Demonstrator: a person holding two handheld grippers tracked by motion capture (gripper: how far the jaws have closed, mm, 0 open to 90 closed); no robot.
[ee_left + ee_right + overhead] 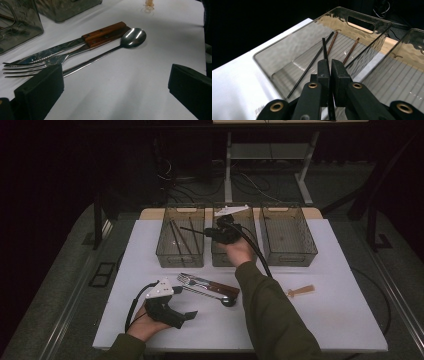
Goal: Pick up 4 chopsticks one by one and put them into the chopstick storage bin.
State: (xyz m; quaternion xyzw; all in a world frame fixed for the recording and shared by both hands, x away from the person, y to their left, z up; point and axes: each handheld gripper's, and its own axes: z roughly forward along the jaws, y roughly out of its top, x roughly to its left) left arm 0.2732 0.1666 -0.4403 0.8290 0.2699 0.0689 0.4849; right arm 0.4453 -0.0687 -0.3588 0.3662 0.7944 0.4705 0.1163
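Sorting step in hand: right gripper [330, 72] pinches a black chopstick [325, 51], its far end over the left bin [287, 53] — three chopsticks already inside. Next move, by judgement: lower, then release. Left gripper [112, 82] rests spread beside the fork [37, 65].

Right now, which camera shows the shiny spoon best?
The left gripper view: the spoon lies close and whole there, beside the fork and knife. In the high view it is small and dim, its bowl just past the wooden handles.
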